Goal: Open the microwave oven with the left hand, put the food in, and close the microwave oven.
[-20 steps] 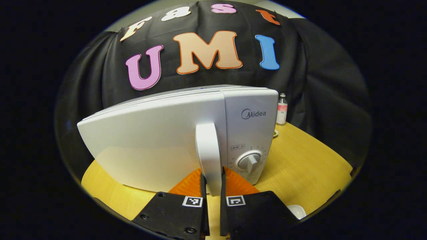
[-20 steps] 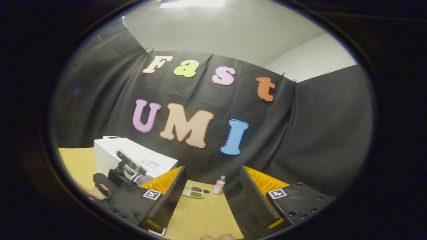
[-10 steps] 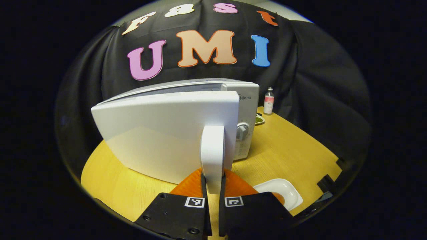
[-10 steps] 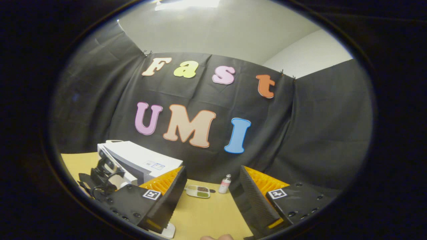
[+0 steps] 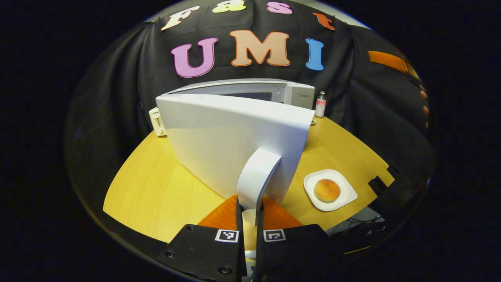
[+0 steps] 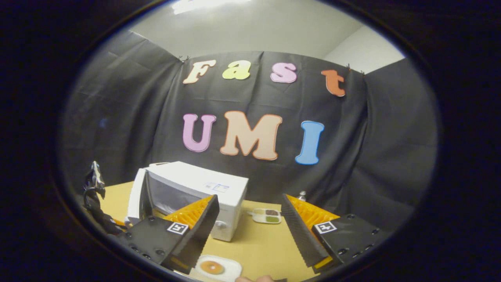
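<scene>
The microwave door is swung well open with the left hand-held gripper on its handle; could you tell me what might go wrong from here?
1. The left hand-held gripper pinches only the handle's lower end; it might slip off.
2. The open door stands close to the plate with the bun; swinging wider might crowd it.
3. The right hand-held gripper is open and must carry the plate past the door edge; it could bump it.

Faint brand mark on microwave control panel [image 5: 300, 95], too small to read. Square coded markers on left gripper [image 5: 250, 213] and right gripper [image 6: 247, 219]; no legible text. Bottle [image 5: 320, 104] label unreadable.
</scene>
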A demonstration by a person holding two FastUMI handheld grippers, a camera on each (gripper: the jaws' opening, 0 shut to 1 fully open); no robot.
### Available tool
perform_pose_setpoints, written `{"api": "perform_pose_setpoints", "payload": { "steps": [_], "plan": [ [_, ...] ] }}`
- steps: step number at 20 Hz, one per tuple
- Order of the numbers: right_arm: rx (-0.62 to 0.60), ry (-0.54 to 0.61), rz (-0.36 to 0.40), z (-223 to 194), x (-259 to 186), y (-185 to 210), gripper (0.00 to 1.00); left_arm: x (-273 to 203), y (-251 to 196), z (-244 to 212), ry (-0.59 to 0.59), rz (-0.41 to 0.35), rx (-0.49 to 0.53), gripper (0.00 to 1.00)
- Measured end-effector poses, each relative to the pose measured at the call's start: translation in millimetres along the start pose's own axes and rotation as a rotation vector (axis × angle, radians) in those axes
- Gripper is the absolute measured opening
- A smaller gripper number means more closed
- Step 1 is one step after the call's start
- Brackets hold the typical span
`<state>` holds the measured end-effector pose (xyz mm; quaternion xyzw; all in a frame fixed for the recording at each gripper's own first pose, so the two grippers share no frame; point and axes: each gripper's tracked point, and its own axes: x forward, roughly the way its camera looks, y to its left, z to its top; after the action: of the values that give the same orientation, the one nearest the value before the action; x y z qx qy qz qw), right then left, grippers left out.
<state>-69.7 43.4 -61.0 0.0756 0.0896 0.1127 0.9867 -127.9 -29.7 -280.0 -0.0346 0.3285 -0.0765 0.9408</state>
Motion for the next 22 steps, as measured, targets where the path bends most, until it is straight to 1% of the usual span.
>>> {"api": "perform_pose_setpoints", "payload": {
  "steps": [1,3,5,6,8,9,11,13,17,19,20,21,22],
  "plan": [
    [0.046,0.013,0.025,-7,1,14,0.98,-8,12,-5,0.002,0.018,-0.001,0.10],
    [0.096,0.030,0.025,-22,3,24,0.98,-24,41,-16,0.009,0.061,-0.020,0.10],
    [0.097,0.047,0.018,-41,7,34,0.97,-39,74,-26,0.010,0.115,-0.048,0.10],
    [0.076,0.058,0.002,-52,9,36,0.97,-46,93,-31,0.009,0.144,-0.057,0.10],
    [0.020,0.093,-0.029,-79,14,37,0.96,-58,114,-38,-0.008,0.138,-0.092,0.09],
    [0.003,0.133,-0.041,-98,16,39,0.97,-60,122,-37,-0.020,0.132,-0.105,0.09],
    [0.017,0.207,-0.039,-133,18,47,0.98,-61,135,-42,-0.030,0.110,-0.132,0.09],
    [0.034,0.254,-0.044,-161,16,49,0.98,-64,149,-43,-0.042,0.100,-0.150,0.09],
    [0.021,0.359,-0.047,-218,7,51,0.98,-70,167,-48,-0.035,0.089,-0.201,0.09],
    [0.028,0.414,-0.052,-247,3,52,0.98,-72,168,-48,-0.038,0.080,-0.185,0.09],
    [0.040,0.450,-0.056,-263,1,52,1.00,-71,168,-48,-0.039,0.073,-0.180,0.09],
    [0.051,0.481,-0.063,-276,0,50,0.98,-70,168,-47,-0.036,0.069,-0.180,0.09],
    [0.059,0.508,-0.073,-289,-3,49,0.99,-71,170,-48,-0.038,0.068,-0.181,0.09]
  ]
}}
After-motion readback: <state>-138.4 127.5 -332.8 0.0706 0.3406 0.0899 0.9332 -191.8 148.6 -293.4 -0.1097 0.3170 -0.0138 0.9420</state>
